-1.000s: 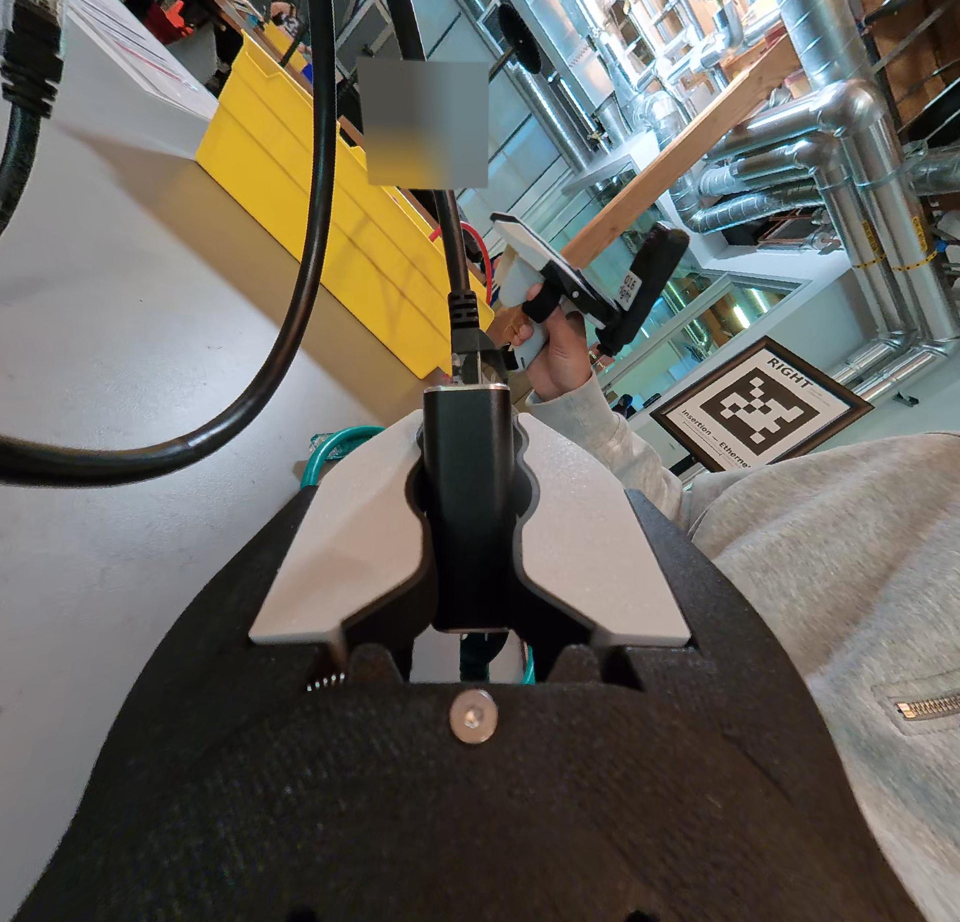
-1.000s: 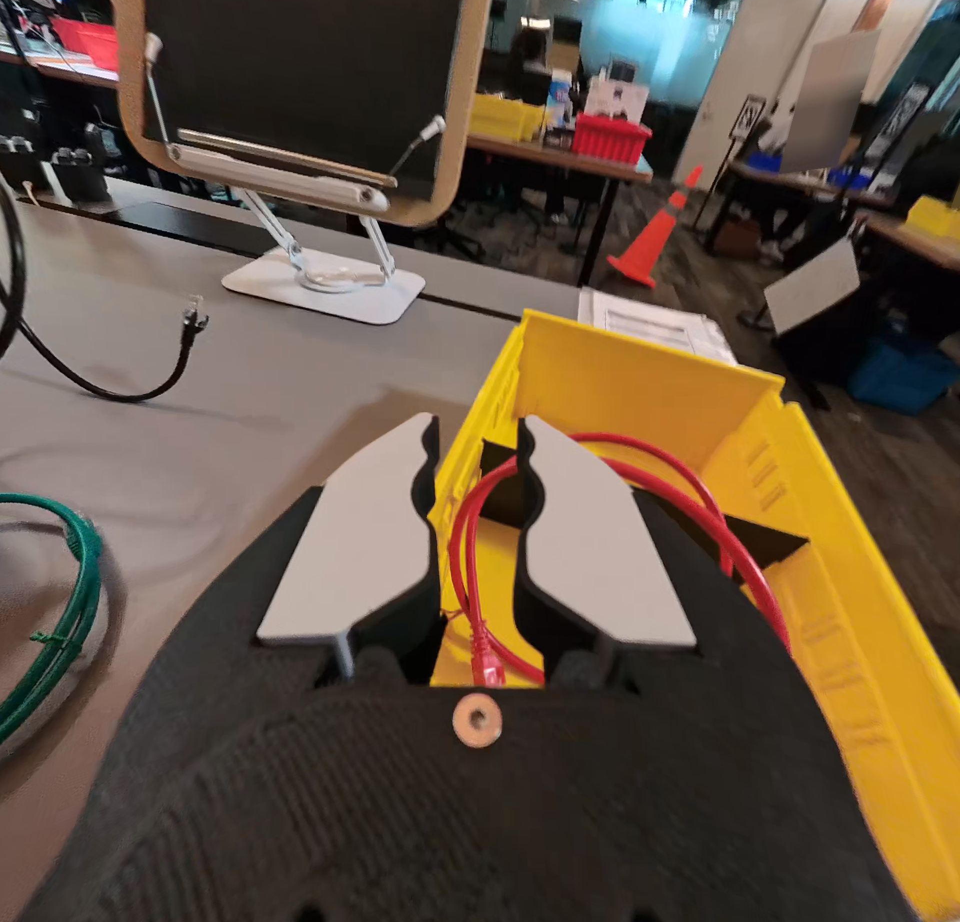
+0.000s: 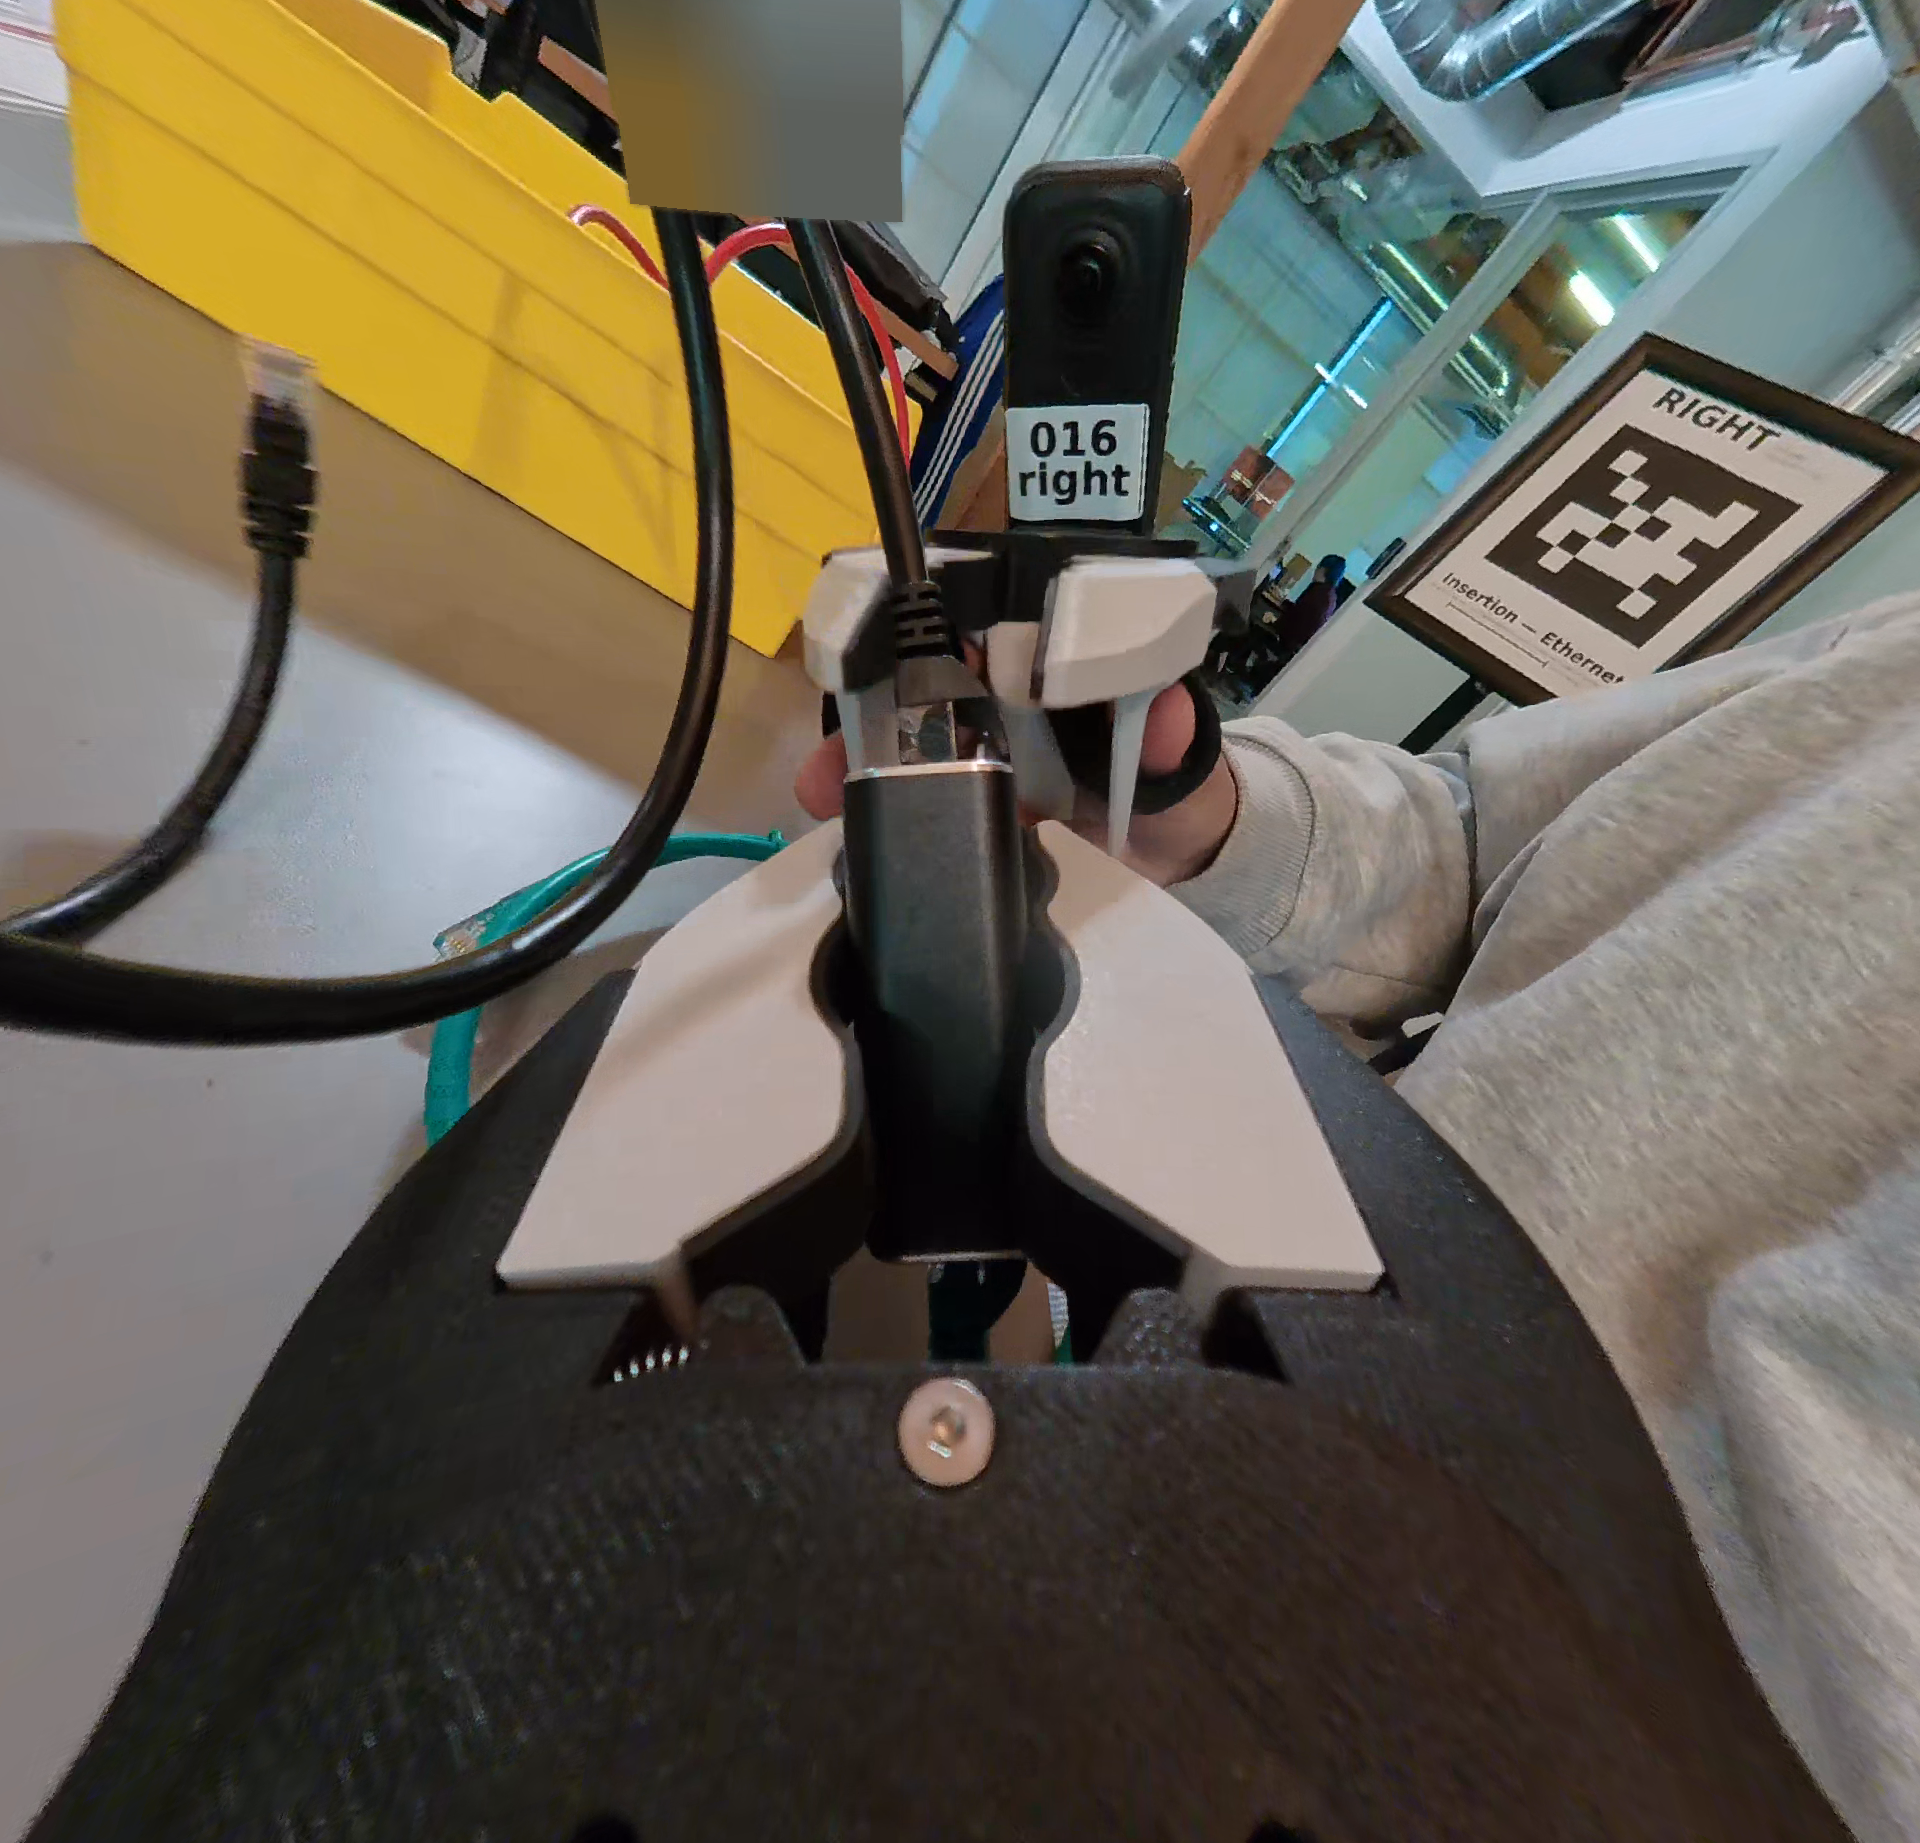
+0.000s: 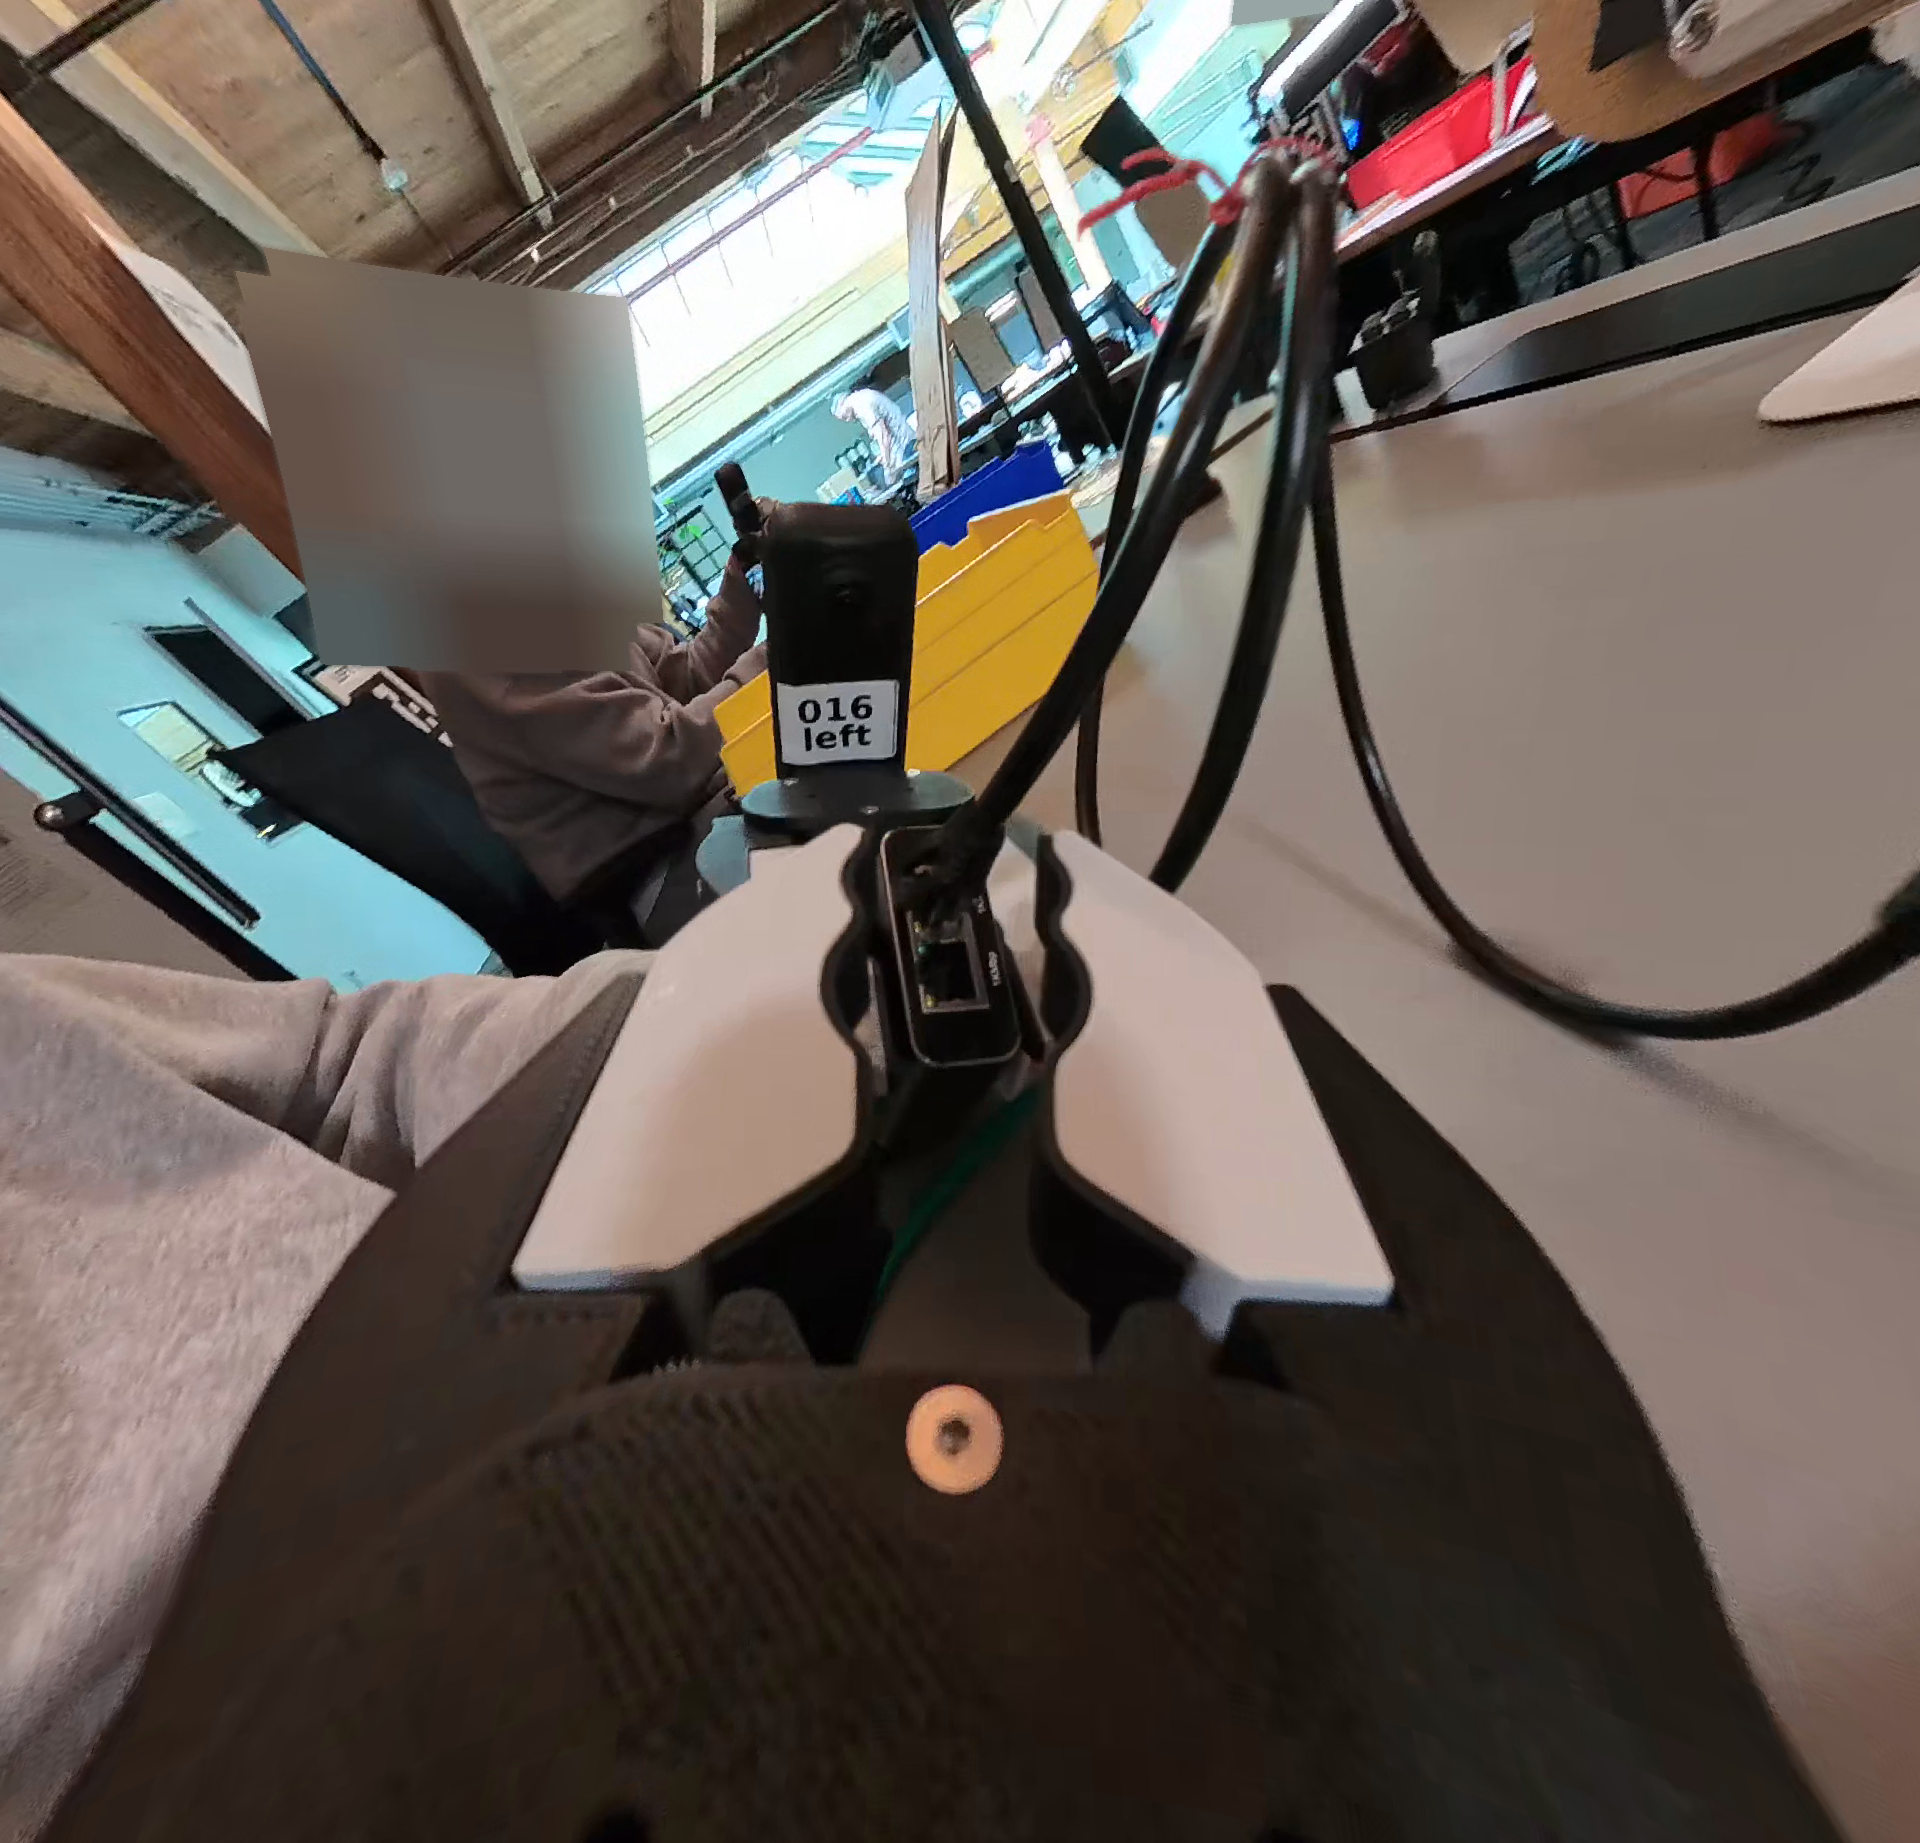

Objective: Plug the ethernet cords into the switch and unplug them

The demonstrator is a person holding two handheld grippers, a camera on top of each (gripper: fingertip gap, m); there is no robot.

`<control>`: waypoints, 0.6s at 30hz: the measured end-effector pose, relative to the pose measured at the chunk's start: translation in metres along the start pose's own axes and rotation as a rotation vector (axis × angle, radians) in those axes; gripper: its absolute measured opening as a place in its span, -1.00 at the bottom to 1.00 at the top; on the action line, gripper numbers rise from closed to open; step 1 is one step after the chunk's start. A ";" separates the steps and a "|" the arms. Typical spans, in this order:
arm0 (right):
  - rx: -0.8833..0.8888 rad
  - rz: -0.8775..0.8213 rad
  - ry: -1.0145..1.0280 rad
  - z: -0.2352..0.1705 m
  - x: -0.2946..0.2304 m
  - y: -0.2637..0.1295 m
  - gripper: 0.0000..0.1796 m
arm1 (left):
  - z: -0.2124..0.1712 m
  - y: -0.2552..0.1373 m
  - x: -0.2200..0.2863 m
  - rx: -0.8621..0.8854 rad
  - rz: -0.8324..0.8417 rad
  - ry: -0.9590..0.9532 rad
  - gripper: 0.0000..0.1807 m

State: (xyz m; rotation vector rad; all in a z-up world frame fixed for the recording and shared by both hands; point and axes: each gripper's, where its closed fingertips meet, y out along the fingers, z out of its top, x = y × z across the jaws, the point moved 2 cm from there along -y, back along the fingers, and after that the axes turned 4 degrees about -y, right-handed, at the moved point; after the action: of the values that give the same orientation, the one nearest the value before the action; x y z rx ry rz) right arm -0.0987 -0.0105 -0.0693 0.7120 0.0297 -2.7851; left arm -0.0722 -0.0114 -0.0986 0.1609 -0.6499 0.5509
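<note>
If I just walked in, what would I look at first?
Probably the black switch, clamped upright in the left gripper mid-picture, with a black cord plugged into its top. The right gripper faces it, its fingers open either side of that plug. Next, the big yellow bin behind on the grey table.

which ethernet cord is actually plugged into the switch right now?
The black cord whose plug enters the top end of the switch, beside the right hand-held gripper. The other black plug hangs free; the green cord lies on the table.

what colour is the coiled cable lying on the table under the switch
Green cable, clearest in the left wrist view, left of the black switch.
</note>
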 end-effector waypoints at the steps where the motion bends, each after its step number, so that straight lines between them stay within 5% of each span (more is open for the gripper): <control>1: -0.018 0.012 0.000 -0.003 -0.002 0.002 -0.72 | 0.000 0.000 0.000 -0.002 -0.005 -0.004 -0.71; 14: -0.028 0.001 -0.011 -0.002 0.003 -0.002 -0.85 | 0.004 -0.003 -0.002 0.038 -0.006 -0.017 -0.51; 18: -0.001 -0.051 -0.034 0.005 0.013 -0.010 -0.85 | 0.013 -0.007 -0.003 0.073 0.043 0.076 -0.13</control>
State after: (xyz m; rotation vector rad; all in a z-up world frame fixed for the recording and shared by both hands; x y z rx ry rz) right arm -0.1151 -0.0042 -0.0714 0.6723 0.0439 -2.8450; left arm -0.0768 -0.0228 -0.0899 0.1939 -0.5610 0.6194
